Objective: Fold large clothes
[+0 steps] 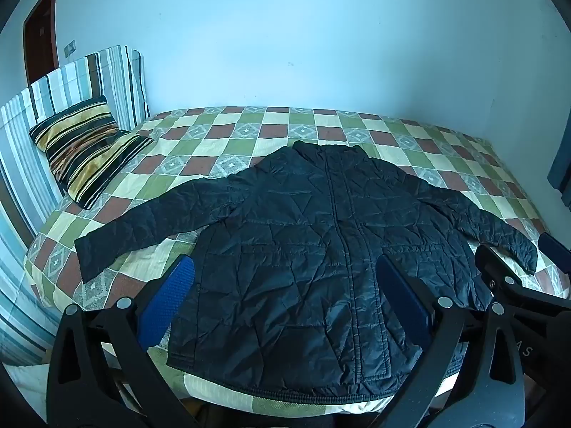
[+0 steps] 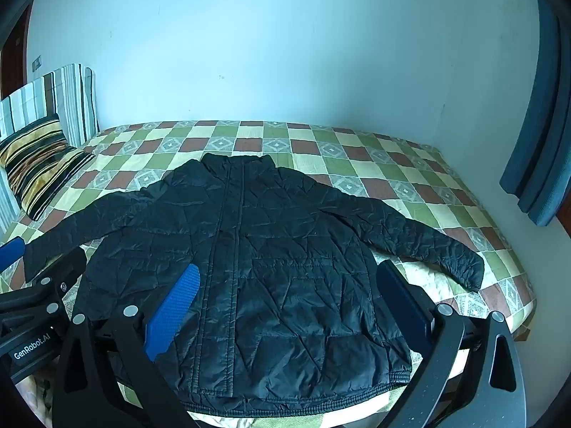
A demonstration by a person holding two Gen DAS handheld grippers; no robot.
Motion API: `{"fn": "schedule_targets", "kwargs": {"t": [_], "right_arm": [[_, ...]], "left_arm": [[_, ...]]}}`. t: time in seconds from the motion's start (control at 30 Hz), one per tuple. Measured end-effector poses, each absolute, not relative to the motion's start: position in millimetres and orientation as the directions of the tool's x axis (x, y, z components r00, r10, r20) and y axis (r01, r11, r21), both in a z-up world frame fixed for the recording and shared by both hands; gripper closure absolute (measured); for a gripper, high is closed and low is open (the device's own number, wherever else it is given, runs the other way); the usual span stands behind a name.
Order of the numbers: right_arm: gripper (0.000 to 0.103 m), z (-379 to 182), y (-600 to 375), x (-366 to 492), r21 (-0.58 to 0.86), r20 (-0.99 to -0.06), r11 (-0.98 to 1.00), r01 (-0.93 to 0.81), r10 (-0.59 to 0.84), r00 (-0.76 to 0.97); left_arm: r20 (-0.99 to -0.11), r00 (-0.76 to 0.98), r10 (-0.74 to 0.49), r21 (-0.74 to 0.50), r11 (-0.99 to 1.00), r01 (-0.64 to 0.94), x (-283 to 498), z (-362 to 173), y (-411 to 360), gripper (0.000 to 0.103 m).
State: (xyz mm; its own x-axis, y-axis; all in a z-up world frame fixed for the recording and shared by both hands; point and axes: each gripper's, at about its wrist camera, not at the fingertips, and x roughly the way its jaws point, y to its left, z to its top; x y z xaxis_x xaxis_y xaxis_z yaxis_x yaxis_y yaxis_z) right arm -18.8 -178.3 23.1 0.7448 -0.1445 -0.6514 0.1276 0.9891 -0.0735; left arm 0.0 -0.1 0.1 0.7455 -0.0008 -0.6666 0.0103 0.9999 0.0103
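The black quilted jacket lies flat, front up, sleeves spread, on the checked bed; left tongs and right tongs hover above it — both wide, empty. Risk: slippery padded fabric may slide from a shallow pinch; the fold then skews.

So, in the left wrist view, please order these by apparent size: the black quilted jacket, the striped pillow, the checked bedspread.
1. Checked bedspread, largest.
2. Black quilted jacket.
3. Striped pillow, smallest, though it lies farther from the camera.
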Motion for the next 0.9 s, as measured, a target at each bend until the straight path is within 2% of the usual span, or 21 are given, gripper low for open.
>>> {"fn": "schedule_targets", "kwargs": {"t": [0.9], "right_arm": [[0.005,24.2,-174.5,-18.4,-0.075,-0.648,0.989,0.126,-0.144,0.748]], "left_arm": [[-0.668,0.744,0.001,0.012,1.0,0.009,0.5,0.0,0.3,0.002]]}}
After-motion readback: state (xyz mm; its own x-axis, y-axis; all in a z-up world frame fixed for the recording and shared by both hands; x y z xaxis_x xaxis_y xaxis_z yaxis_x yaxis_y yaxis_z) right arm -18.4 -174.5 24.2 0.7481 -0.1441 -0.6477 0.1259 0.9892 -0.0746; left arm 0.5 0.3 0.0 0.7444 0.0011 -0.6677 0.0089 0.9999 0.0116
